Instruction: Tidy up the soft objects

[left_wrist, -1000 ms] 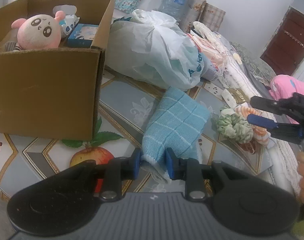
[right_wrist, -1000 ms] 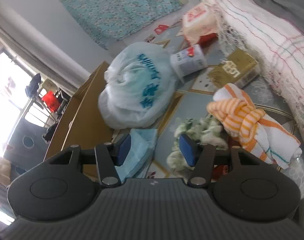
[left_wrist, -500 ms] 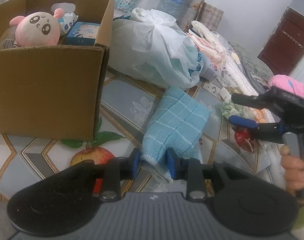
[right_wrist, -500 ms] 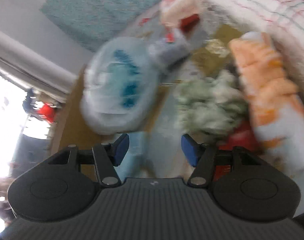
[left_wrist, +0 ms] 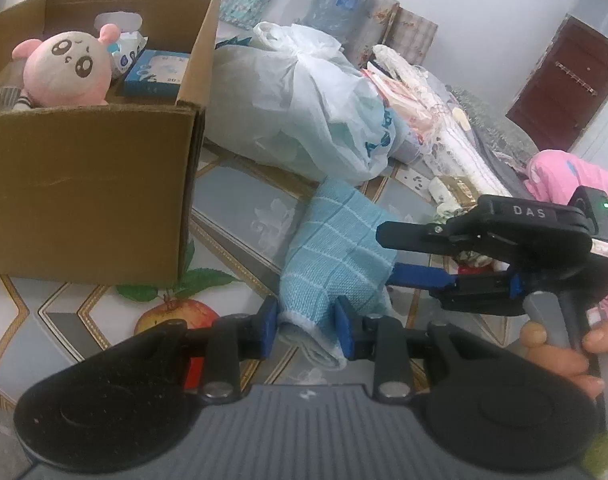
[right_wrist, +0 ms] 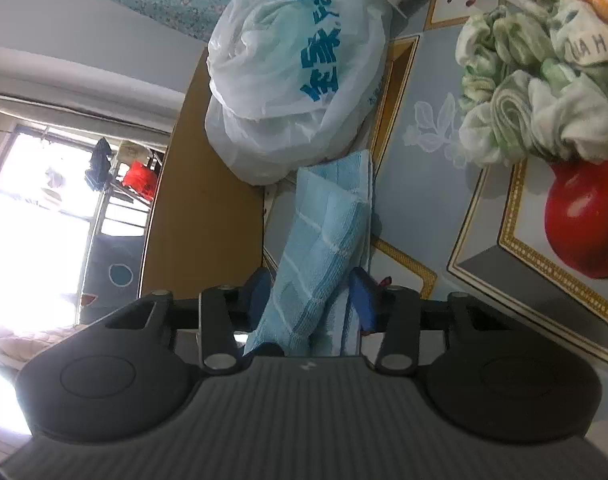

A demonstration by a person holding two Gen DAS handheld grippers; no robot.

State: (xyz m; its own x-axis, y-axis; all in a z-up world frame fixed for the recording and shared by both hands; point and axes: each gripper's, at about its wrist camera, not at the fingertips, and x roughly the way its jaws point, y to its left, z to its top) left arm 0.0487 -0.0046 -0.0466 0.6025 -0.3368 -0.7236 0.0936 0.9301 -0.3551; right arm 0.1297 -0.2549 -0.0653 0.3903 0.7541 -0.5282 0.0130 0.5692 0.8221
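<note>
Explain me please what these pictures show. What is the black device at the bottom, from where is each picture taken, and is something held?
No robot is here: a person holds one hand tool in each hand, and each tool carries a camera that looks along its two blue-tipped fingers. The black shape at the bottom of each picture is that tool itself.

The left camera's picture shows the left gripper shut on the near end of a blue towel. The right gripper comes in from the right, with the person's hand on its handle. The right camera's picture shows the same towel between that gripper's fingers; its jaws have just been closing, and whether they press yet is unclear.

On the patterned table also stand a cardboard box with a pink plush toy, a white plastic bag and a green-white cloth.
</note>
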